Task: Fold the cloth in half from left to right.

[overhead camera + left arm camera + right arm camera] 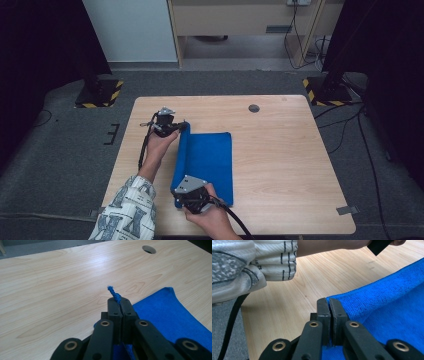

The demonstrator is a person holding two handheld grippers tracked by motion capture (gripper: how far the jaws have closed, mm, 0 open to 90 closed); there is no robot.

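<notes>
- The blue towel (210, 162) is soft and light. It bends and flops and would not break, so I think it will sag wherever nothing holds it up.
- It looks fuzzy, not slippery, so a pinch should hold well.
- The best places to hold it are the corners of one edge, so the edge stays straight while it is lifted over.
- The towel lies in the middle of the wooden table (280, 150) in the high view. Its left edge is lifted up and its right part lies flat.
- The left gripper (181, 126) is at the top left corner of the towel. Its jaws are squeezed tight on that corner, and a little blue tip (111, 291) pokes out past them.
- The right gripper (176, 200) is at the bottom left corner, low in the frame. Its jaws are pinched on the towel edge too (329, 305).
- A round hole (254, 108) in the table sits well apart, above the towel.
</notes>
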